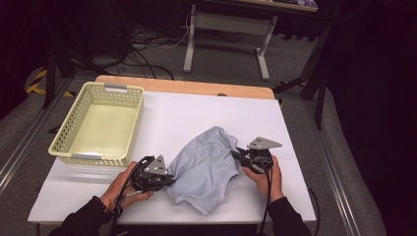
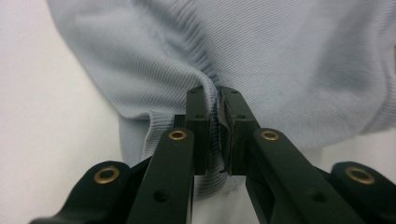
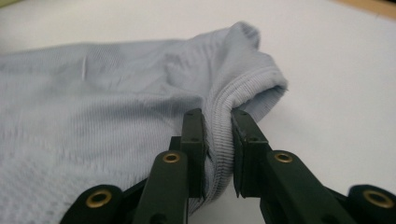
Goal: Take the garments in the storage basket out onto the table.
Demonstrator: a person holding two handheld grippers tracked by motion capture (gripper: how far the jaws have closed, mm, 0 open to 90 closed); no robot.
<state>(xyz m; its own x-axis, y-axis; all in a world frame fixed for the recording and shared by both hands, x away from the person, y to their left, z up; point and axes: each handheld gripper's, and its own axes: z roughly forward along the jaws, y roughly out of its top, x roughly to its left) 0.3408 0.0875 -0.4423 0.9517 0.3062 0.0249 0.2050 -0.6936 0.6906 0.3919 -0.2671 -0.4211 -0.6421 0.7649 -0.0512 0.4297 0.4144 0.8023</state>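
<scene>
Basket (image 1: 64, 147) sits far left, apart from the work. Left gripper (image 1: 169, 181) has its jaws pinched tight on the ribbed hem of the light-blue garment (image 1: 206, 167); cloth lies to its right, crumpled at table centre-front. Garment's long axis runs diagonally, near-left to far-right, between both hands. Right gripper (image 1: 236, 153) clamps the ribbed edge on the far-right side, jaws nearly closed on fabric. Both forearms low, pointing inward.

Garment (image 2: 280, 60) (pale blue) cropped by frame edges

High cam above table (image 1: 162, 110), fwd-down; both tongs cams close-up, probably level, on shared cloth (image 1: 206, 164).
</scene>
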